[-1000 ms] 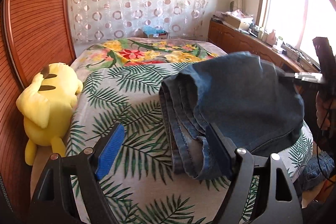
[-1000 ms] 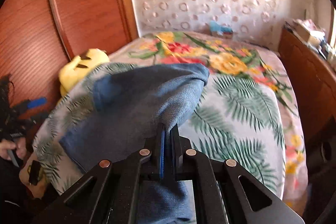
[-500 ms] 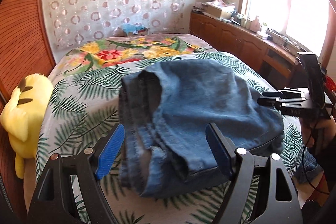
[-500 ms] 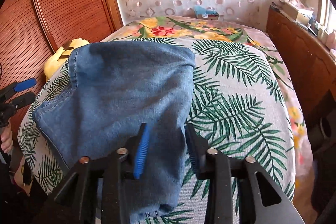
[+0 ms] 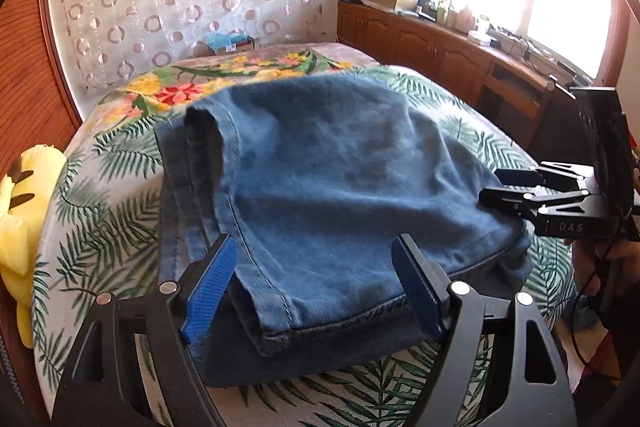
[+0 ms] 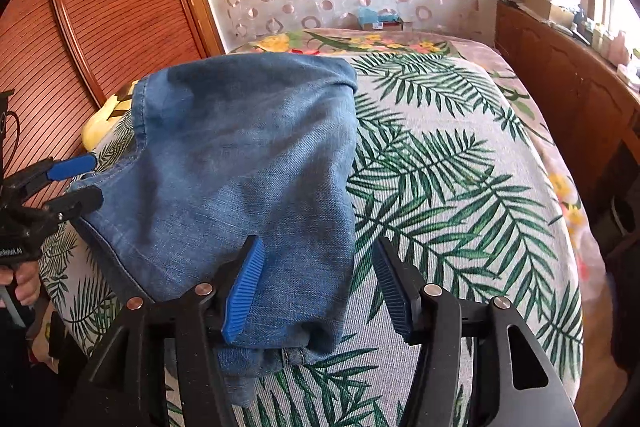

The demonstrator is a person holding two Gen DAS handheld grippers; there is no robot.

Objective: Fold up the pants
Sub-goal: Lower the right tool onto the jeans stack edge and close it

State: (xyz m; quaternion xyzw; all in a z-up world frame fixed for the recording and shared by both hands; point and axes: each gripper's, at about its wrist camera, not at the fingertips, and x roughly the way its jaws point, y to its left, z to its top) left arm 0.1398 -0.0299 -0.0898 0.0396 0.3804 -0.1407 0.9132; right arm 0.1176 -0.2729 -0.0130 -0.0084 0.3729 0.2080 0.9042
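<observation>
Across the leaf-print bed (image 6: pixel 460 163) the folded jeans (image 5: pixel 340 187) lie flat, released: left gripper (image 5: pixel 316 283) fingers stand apart, right gripper (image 6: pixel 318 287) fingers have just been opening, pressing nothing.

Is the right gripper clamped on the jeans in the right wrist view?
No, the right gripper stands open, its pads apart above the jeans.

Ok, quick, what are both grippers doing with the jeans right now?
Left gripper: open, holding nothing, over the folded jeans.
Right gripper: jaws just been opening, jeans released, their edge between the pads.
</observation>
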